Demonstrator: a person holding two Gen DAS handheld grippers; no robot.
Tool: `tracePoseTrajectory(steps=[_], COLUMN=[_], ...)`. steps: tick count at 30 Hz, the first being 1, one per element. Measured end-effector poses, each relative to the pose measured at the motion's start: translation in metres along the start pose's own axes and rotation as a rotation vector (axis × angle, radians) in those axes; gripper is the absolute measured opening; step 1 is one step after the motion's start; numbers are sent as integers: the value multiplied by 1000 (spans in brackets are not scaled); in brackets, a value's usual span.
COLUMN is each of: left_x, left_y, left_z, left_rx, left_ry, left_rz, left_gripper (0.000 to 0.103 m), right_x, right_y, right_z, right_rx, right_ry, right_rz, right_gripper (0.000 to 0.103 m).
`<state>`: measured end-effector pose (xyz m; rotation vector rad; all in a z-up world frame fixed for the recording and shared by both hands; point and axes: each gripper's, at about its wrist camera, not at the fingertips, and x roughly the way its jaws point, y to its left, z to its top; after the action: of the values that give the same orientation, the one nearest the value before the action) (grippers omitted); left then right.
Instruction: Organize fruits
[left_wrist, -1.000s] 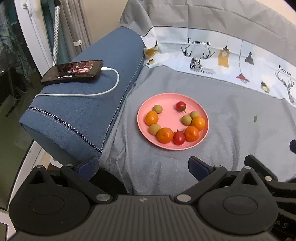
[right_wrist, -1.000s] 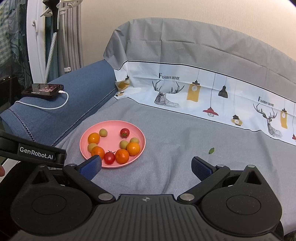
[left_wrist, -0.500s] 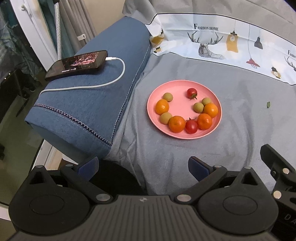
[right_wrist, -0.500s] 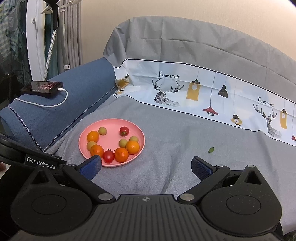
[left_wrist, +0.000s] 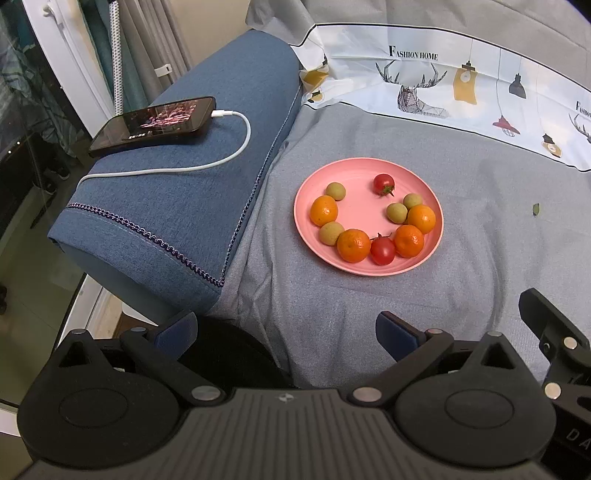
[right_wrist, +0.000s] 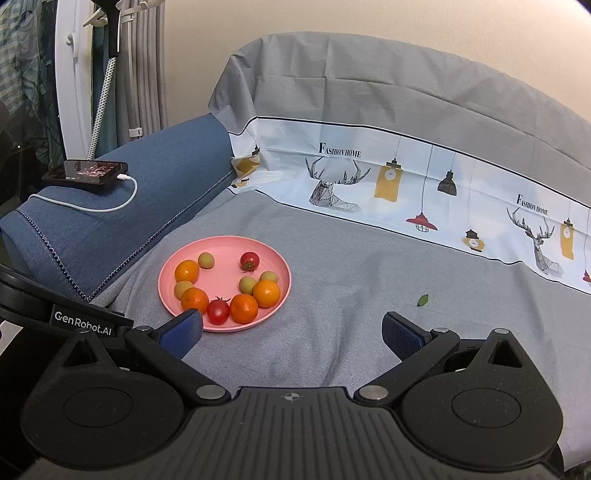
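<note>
Since a second ago the left tool (left_wrist: 286, 330) has drawn back and lifted, so the pink plate (left_wrist: 369, 269) sits higher in its view; the right tool (right_wrist: 293, 328) has barely shifted. Both tools are spread wide and hold nothing.

All the fruit lies on the plate, which rests on the grey sofa cover (right_wrist: 369, 266) just beside the blue armrest (left_wrist: 177, 206). Four oranges, among them one at the near rim (left_wrist: 353, 245), ring the plate with two tomatoes (left_wrist: 383, 251) and four small green fruits (left_wrist: 331, 233). Everything looks light and round, likely to roll. The tomatoes are probably soft-skinned and want a gentle pinch across the middle; the oranges should take a firmer one. Several touch their neighbours, so the fingers need a gap.

Only the left view shows the phone (left_wrist: 153, 124) screen and its cable (left_wrist: 236, 147) clearly. Only the right view takes in the sofa back, and it shows a small green scrap (right_wrist: 423, 300), perhaps a leaf, more plainly.
</note>
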<state>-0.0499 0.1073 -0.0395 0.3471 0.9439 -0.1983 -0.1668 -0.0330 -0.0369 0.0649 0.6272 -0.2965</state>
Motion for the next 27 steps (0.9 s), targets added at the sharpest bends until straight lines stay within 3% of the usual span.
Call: tracePoseTrajectory(steps=[27], left_x=[3], left_y=[-1], left_z=[-1], left_rx=[9], left_ry=[1], left_rz=[4], left_gripper=[103], right_x=[1], right_y=[1], right_z=[0], right_rx=[-1], right_ry=[3], right_rz=[7], right_gripper=[102])
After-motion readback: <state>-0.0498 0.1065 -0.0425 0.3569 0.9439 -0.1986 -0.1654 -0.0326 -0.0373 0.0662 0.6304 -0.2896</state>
